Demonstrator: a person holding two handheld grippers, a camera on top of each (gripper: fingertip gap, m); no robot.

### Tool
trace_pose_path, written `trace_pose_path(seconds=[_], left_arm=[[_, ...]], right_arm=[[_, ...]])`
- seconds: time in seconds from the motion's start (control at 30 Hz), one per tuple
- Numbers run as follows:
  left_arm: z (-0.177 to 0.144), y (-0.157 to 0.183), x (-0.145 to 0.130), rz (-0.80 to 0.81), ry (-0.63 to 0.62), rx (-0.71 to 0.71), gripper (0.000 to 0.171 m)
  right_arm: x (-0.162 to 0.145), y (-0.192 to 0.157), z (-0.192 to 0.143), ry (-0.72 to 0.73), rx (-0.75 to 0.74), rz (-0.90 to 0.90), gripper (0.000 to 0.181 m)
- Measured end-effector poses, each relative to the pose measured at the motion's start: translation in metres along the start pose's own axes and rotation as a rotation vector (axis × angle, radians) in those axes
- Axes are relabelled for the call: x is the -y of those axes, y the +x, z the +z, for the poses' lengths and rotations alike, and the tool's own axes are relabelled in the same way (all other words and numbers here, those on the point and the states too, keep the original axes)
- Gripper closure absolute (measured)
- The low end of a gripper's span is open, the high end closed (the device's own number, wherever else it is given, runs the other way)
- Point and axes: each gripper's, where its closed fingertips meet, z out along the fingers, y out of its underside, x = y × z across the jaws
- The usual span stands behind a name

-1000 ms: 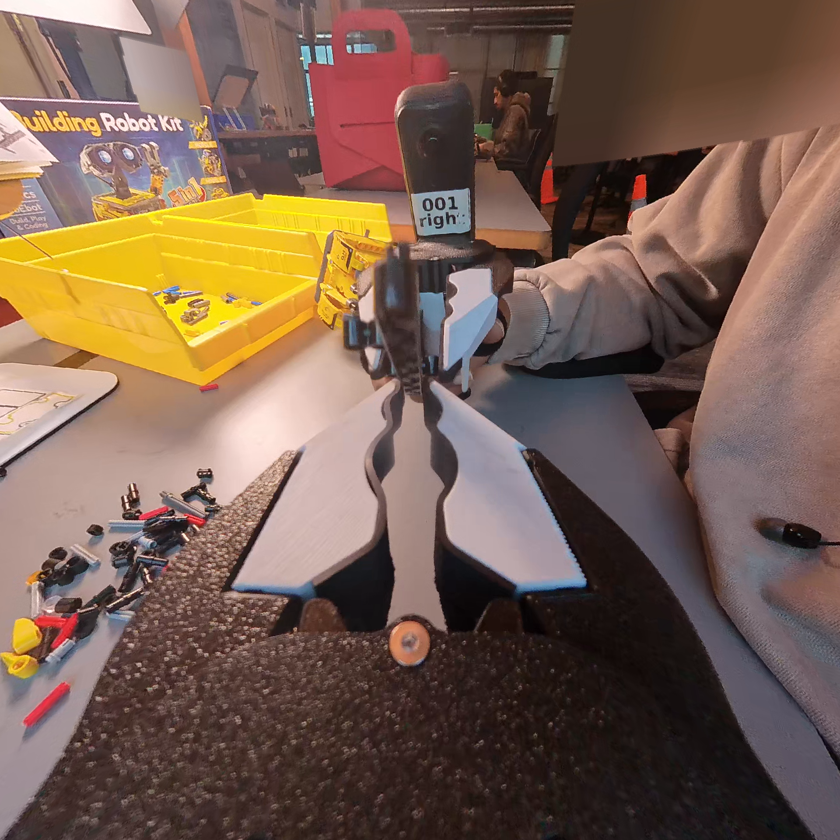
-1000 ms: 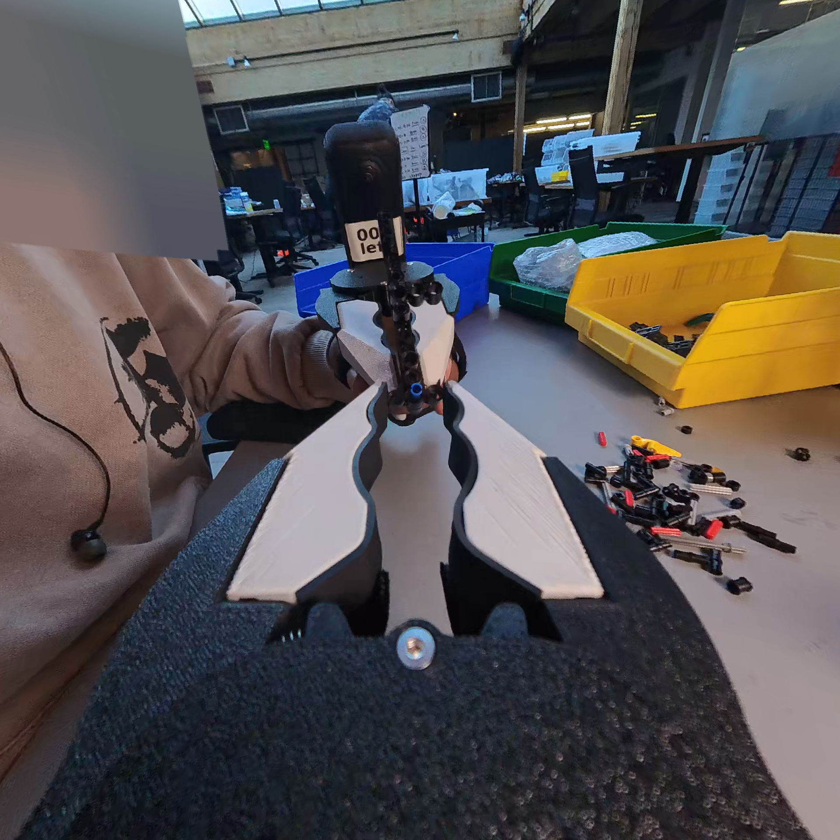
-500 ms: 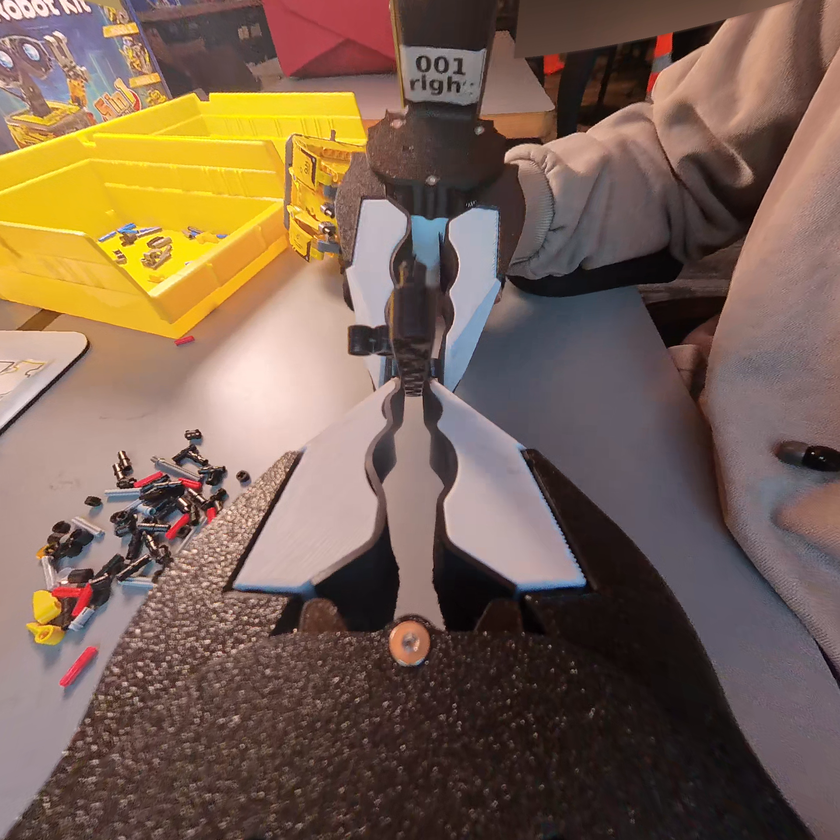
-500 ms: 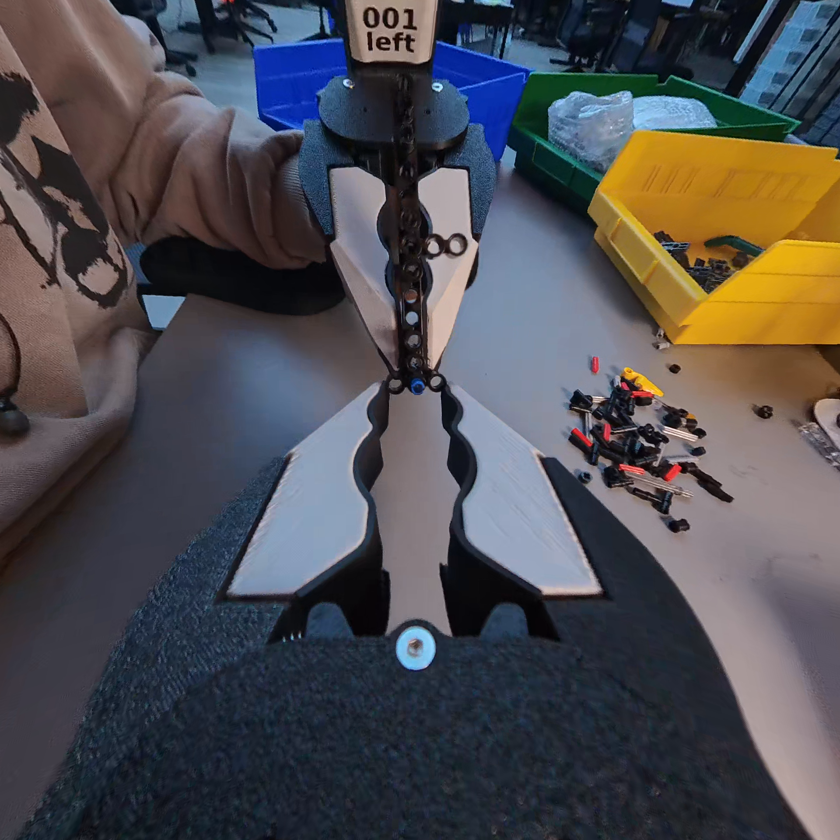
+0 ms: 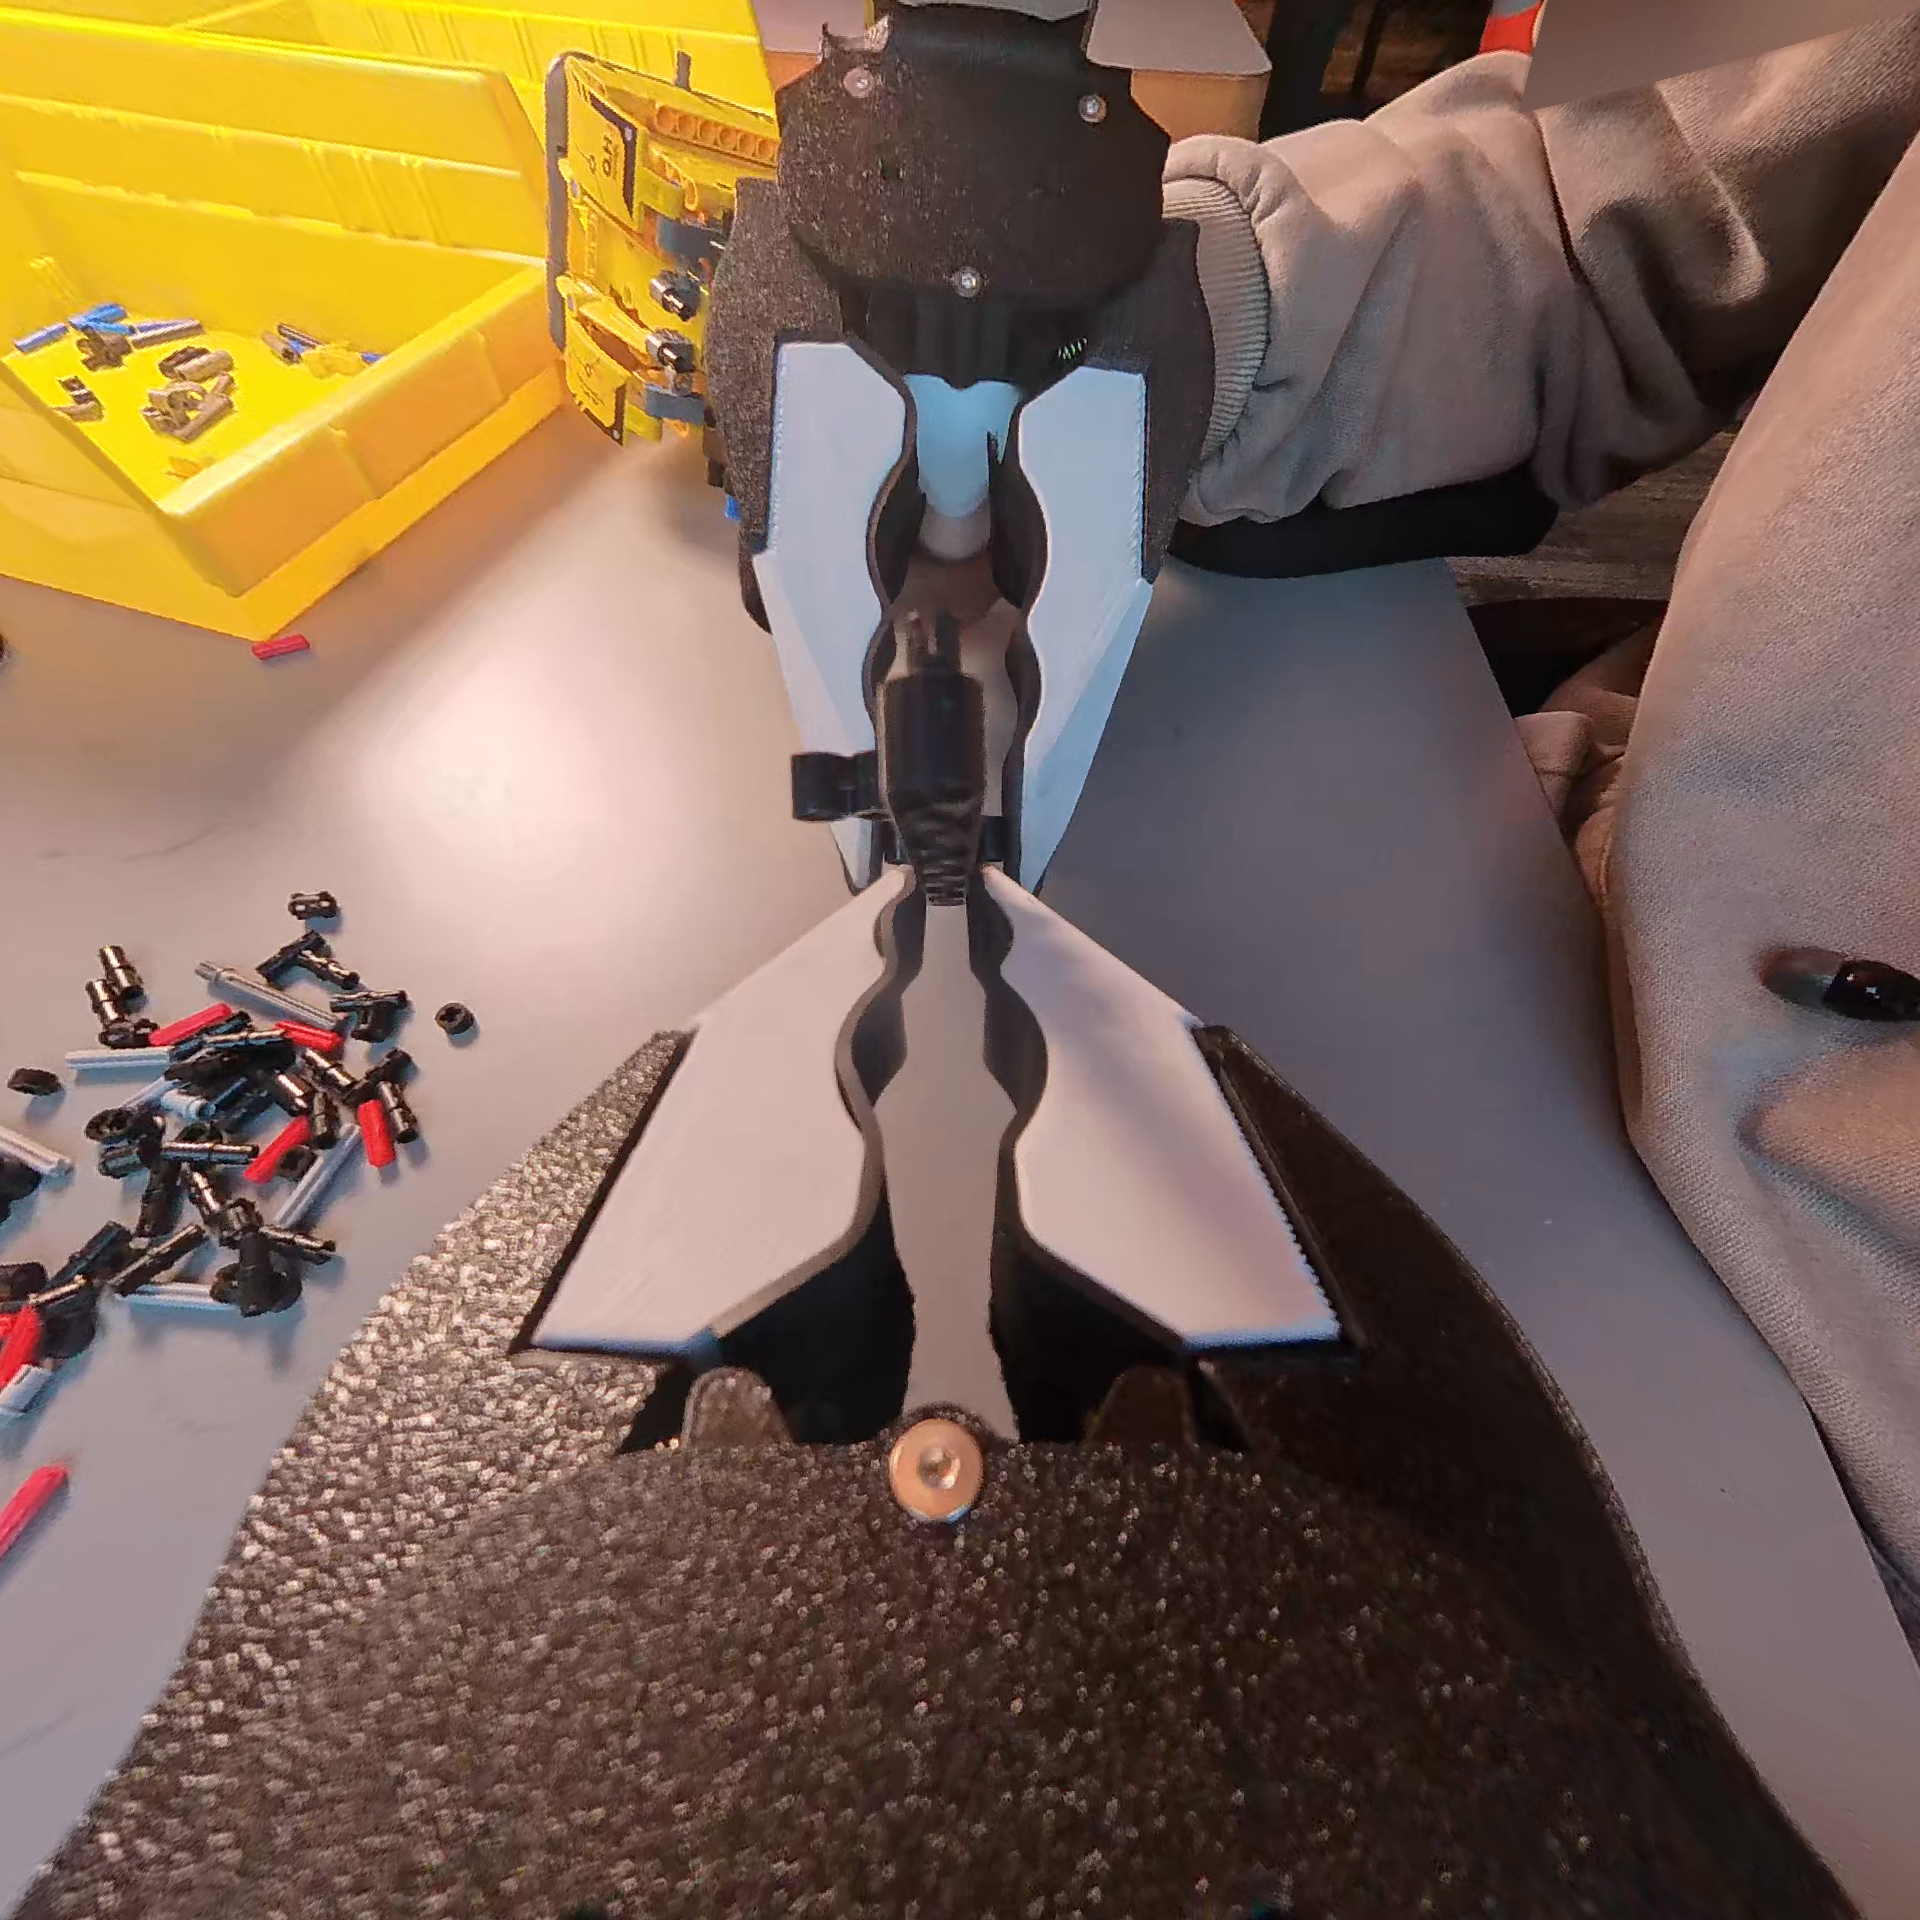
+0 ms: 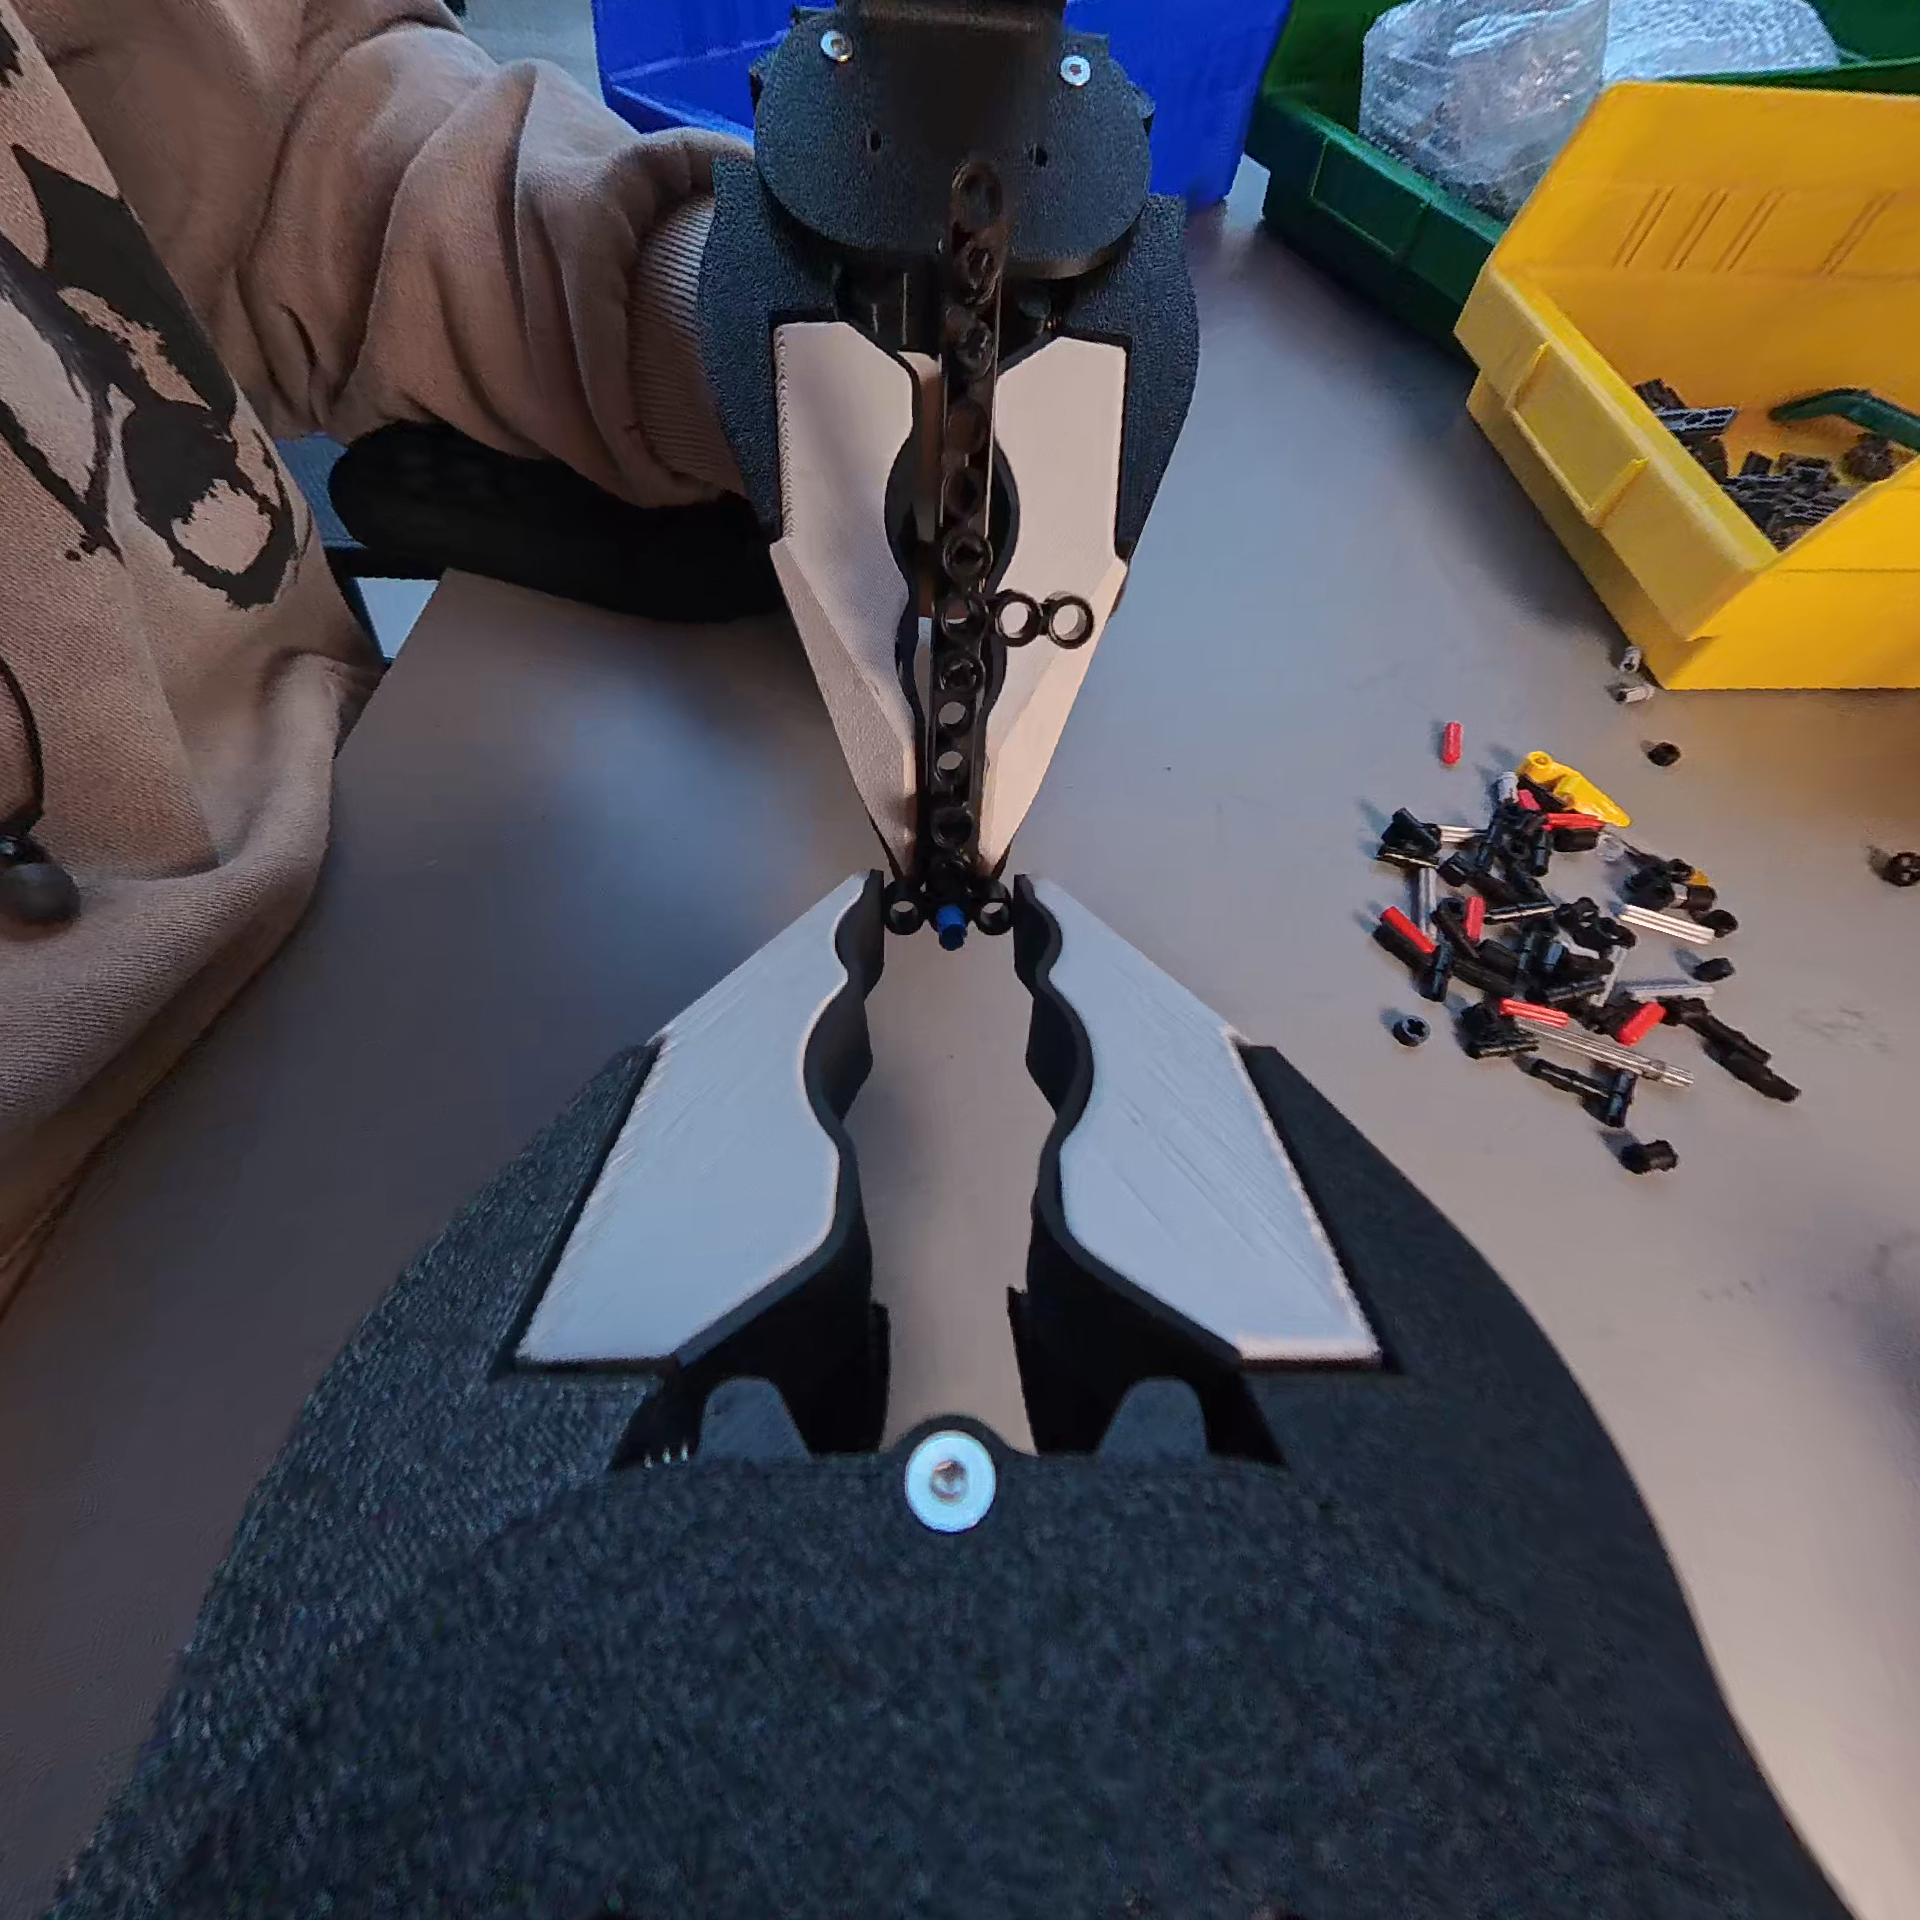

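Note:
My left gripper (image 5: pixel 943 885) is shut on the lower end of a long black beam with holes (image 5: pixel 930 748), which stands upright between the two grippers. In the right wrist view the beam (image 6: pixel 961 582) rises in front of the left gripper (image 6: pixel 951 854). A small black link with two rings (image 6: pixel 1044 621) sticks out of its side. My right gripper (image 6: pixel 945 899) faces the left one tip to tip. Its fingers close on a short black cross piece (image 6: pixel 906 914) with a blue pin at the beam's foot. A person's sleeved hands hold both grippers.
A pile of small black, red and grey parts (image 5: pixel 208 1122) lies on the grey table (image 5: pixel 520 779), also in the right wrist view (image 6: pixel 1538 935). Yellow bins (image 5: pixel 260 312) and a yellow-black model (image 5: pixel 623 260) stand behind it. Yellow (image 6: pixel 1662 364), green (image 6: pixel 1351 187) and blue (image 6: pixel 675 42) bins stand farther off. Less than 4 cm separates the two grippers' tips.
Both grippers have tipped down toward the table and come closer together, so each fills more of the other's view. The beam stays held, and neither finger gap has changed.

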Motion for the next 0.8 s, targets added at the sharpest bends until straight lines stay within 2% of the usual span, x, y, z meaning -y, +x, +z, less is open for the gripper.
trace_pose_path(seconds=[0.47,0.73,0.8], left_arm=[[-0.005,-0.003,0.014,-0.092,0.130,-0.014,0.165],[-0.013,-0.009,0.033,-0.241,0.280,-0.060,0.163],[-0.016,-0.012,0.037,-0.253,0.315,-0.049,0.158]], right_arm=[[0.012,0.003,-0.005,0.105,0.033,0.102,0.159],[0.029,0.011,-0.014,0.228,0.053,0.216,0.159],[0.030,0.012,-0.014,0.238,0.054,0.232,0.159]])
